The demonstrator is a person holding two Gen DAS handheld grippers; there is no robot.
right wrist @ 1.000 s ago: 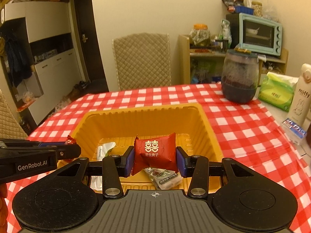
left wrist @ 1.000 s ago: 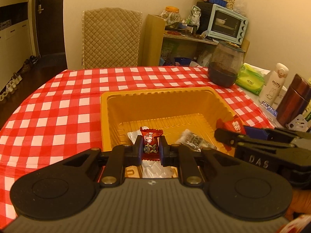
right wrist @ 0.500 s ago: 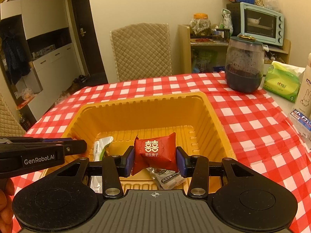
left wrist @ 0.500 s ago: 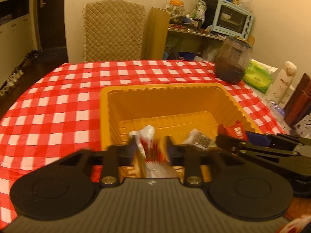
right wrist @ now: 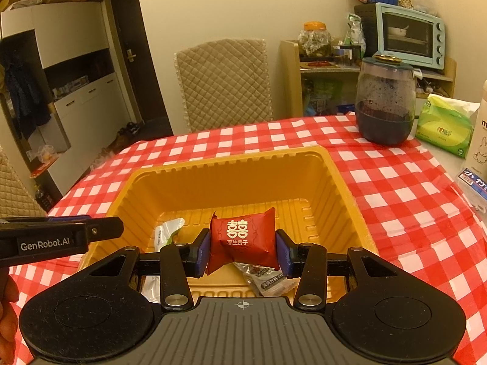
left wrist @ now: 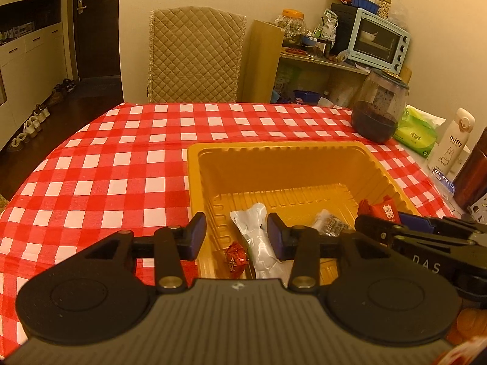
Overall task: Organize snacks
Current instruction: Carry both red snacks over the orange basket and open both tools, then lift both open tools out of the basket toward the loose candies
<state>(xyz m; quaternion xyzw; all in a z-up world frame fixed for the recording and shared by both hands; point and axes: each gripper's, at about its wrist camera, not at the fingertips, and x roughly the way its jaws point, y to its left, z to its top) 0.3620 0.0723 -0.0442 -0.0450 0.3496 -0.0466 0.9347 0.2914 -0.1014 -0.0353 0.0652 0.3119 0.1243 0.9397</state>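
A yellow plastic tray (left wrist: 280,152) sits on the red checked tablecloth. My left gripper (left wrist: 236,234) is open and empty above the tray's near left corner. Below it in the tray lie a small red candy (left wrist: 235,256) and a white packet (left wrist: 258,237). A clear dark-printed packet (left wrist: 330,223) lies further right. My right gripper (right wrist: 243,251) is shut on a red snack pack (right wrist: 242,240) with gold characters, held over the tray's (right wrist: 231,161) near side. The right gripper also shows in the left wrist view (left wrist: 374,226), with the red pack (left wrist: 385,211) in it.
A dark glass jar (right wrist: 385,103) stands behind the tray on the right, next to a green tissue pack (right wrist: 444,126) and a white Miffy bottle (left wrist: 450,143). A padded chair (left wrist: 194,54) stands at the table's far edge. A shelf with a toaster oven (left wrist: 377,39) is behind.
My left gripper opened and the small red candy dropped from it into the tray. The right gripper kept its hold on the red pack and stayed over the tray.
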